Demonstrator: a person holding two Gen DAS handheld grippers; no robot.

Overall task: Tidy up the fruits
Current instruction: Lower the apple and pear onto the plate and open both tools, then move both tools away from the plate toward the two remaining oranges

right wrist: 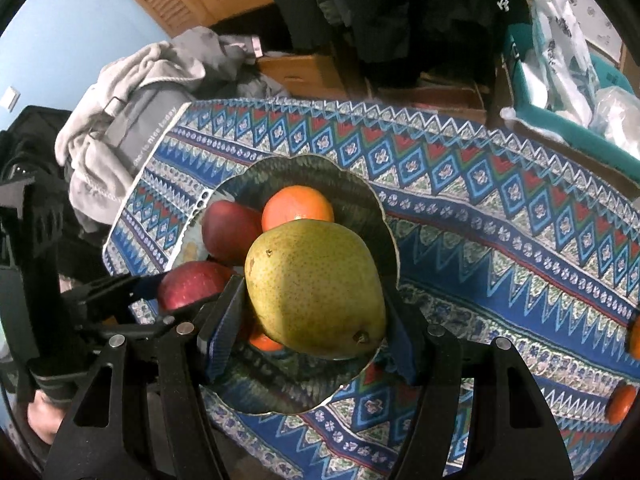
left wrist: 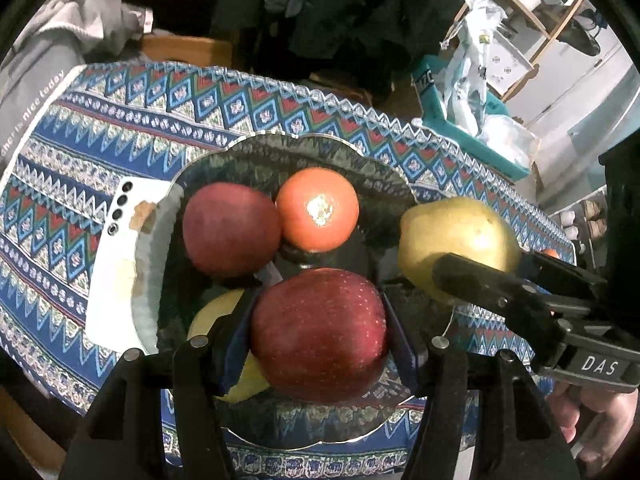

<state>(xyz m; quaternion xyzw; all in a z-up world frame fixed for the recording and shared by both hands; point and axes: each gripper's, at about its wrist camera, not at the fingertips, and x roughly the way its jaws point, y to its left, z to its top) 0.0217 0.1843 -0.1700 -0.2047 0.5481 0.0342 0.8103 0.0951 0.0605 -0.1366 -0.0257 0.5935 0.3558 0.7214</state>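
The bowl [right wrist: 372, 208] stands on the cloth [right wrist: 500, 200]. In it, an apple [left wrist: 230, 230] lies left of an orange [left wrist: 318, 208], touching it. A second apple [left wrist: 320, 332] sits before both, between the left gripper's [left wrist: 318, 320] fingers. A pear [right wrist: 316, 288] sits between the right gripper's [right wrist: 316, 320] fingers, over the bowl's right side.

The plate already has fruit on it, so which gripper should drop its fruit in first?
Probably the left gripper. Its red apple hangs over the plate, above a bare spot. The right gripper holds its pear nearer the plate's edge.
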